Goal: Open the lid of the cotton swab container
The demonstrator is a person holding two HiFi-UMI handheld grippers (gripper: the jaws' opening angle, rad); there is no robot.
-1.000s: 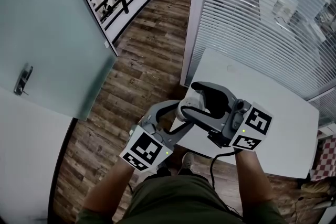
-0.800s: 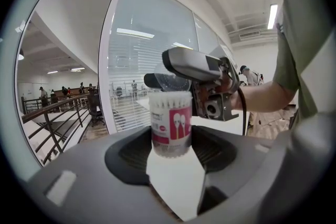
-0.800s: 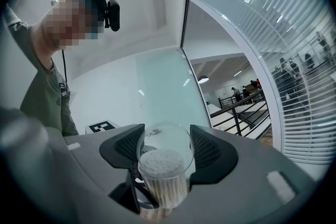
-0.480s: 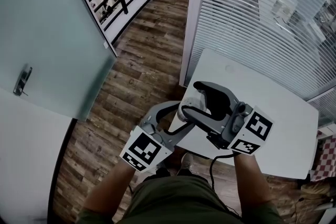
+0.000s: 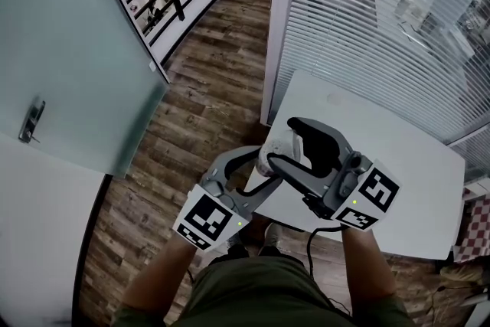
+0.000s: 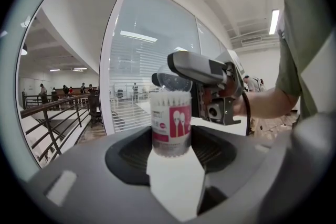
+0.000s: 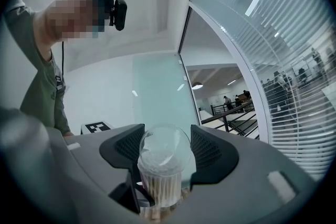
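A brown plank floor (image 5: 207, 88) fills the middle of the head view, with a frosted glass door (image 5: 69, 50) at the left and white blinds (image 5: 367, 34) at the upper right. A white tabletop (image 5: 398, 180) juts in from the right. The person's sleeves and green shirt (image 5: 260, 291) fill the bottom edge.

Both grippers meet over the tabletop's near left edge, and the cotton swab container (image 6: 171, 123) stands upright between them. Whether its base rests on anything cannot be told.

The left gripper (image 6: 172, 150) reaches in from the lower left. Its fingers are spread wide and closed on the lower body of the container, one pad against each side. The container is a clear tube with a pink label showing white swab shapes.

The right gripper (image 7: 167, 152) comes in from the right, higher up. Its fingers are closed on the round clear lid (image 7: 164, 145), with the ribbed pads against both sides of its rim. The lid is tilted up off the mouth, and the packed swabs (image 7: 160, 183) show under it.

Compared with a second ago, the marker cube (image 5: 367, 199) on the right gripper sits a little lower in the head view and is turned slightly. The dark upper finger has shifted a touch to the right. The left gripper has barely changed, and its fingers hold the container at the same width as before.
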